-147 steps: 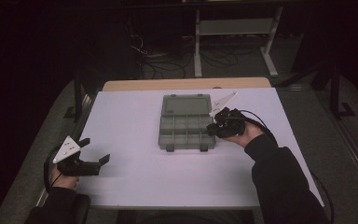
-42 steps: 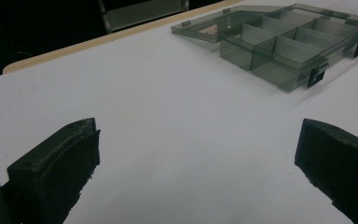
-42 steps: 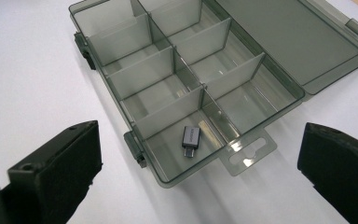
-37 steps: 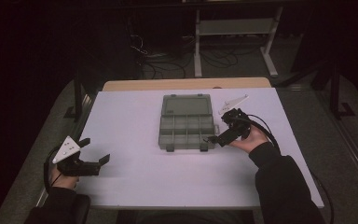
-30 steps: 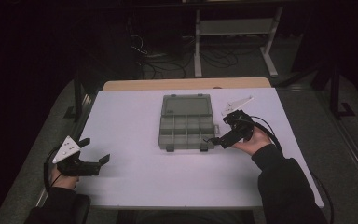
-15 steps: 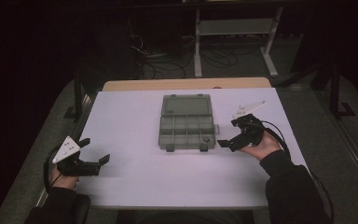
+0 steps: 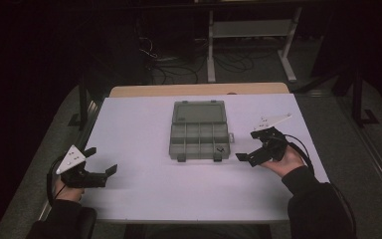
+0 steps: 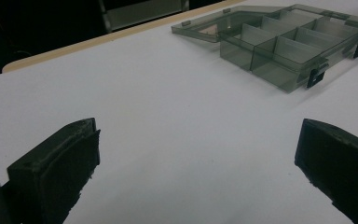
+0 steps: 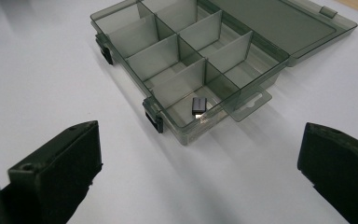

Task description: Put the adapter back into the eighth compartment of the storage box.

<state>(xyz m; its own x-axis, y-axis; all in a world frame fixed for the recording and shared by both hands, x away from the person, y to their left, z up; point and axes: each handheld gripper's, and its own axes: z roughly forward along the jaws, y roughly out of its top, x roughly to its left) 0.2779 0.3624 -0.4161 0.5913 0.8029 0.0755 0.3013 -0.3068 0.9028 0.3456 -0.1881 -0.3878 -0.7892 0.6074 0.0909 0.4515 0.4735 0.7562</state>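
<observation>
Right gripper (image 7: 248,152) drawn back from compartment box (image 7: 199,130), fingers apart, small black piece (image 9: 198,105) inside, left gripper (image 7: 99,167) likewise apart

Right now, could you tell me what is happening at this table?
A person sits at a white table with a hand-held gripper in each hand. The right hand-held gripper hovers open beside an open grey compartment box, where a small dark part lies in the near corner compartment. The left hand-held gripper rests open near the table's left edge, well away from the box.
</observation>
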